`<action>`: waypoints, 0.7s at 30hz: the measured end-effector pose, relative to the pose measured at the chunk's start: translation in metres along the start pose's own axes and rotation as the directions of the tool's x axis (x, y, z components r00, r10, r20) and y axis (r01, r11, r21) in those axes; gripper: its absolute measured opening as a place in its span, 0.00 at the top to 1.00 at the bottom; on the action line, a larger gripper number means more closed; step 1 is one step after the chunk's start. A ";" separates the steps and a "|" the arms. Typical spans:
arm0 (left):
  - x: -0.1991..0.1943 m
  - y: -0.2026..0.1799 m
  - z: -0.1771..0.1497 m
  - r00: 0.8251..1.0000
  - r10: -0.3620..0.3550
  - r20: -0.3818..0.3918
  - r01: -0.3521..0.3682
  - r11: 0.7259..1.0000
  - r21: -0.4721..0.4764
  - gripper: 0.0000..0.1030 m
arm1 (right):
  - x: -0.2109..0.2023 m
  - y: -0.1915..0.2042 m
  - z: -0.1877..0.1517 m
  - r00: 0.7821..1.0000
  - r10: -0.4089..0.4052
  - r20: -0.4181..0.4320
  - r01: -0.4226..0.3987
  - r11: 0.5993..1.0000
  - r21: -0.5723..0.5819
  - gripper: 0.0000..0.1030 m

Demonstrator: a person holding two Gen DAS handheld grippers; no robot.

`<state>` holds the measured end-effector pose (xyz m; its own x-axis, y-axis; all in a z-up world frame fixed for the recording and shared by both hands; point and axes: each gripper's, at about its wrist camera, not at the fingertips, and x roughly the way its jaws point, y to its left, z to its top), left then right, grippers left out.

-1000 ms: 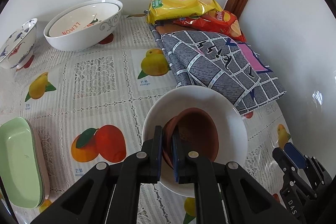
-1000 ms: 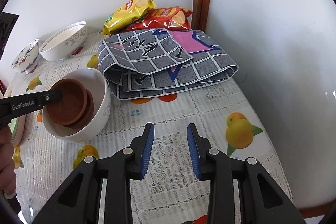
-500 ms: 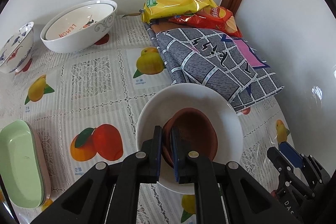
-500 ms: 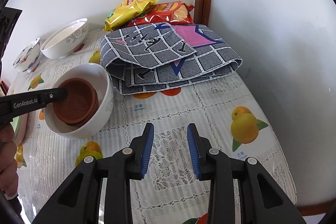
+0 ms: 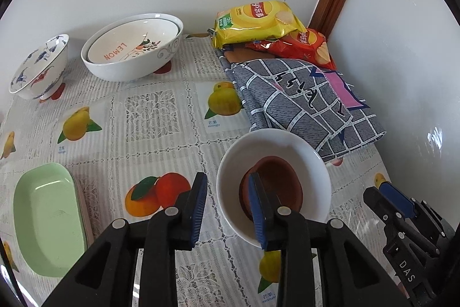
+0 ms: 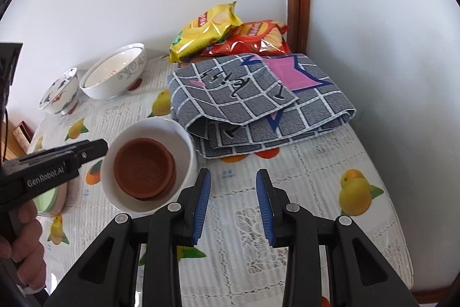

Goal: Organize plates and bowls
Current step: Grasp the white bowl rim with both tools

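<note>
Left gripper just opened, matte terracotta bowls (stacked) — glossy white bowl

Terracotta bowls in white bowl; fruit-print tablecloth.

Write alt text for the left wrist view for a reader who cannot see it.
The left tongs hang open over a white bowl holding nested brown clay dishes, having just let go of them. Around it on the fruit-print tablecloth sit a green dish, two more bowls, a folded grey cloth and two snack bags.
</note>
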<state>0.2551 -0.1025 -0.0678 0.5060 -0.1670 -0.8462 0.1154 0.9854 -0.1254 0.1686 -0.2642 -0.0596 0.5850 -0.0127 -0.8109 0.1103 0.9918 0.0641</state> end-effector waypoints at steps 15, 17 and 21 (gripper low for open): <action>0.019 0.013 -0.005 0.998 -0.003 -0.057 0.001 0.999 -0.034 0.73 | 0.032 0.030 0.006 0.996 0.057 -0.064 -0.060 0.997 -0.038 0.68; 0.023 0.014 -0.005 0.998 -0.002 -0.069 -0.001 0.999 -0.034 0.73 | 0.039 0.032 0.006 0.996 0.048 -0.075 -0.052 0.998 -0.044 0.68; 0.030 0.013 -0.006 0.996 0.008 -0.084 -0.011 1.000 -0.026 0.73 | 0.053 0.032 0.005 0.995 0.030 -0.100 -0.035 0.998 -0.048 0.68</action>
<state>0.2671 -0.0943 -0.0980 0.4335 -0.1552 -0.8877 0.0879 0.9876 -0.1297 0.2069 -0.2334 -0.0978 0.5045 0.0298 -0.8629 0.0511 0.9966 0.0643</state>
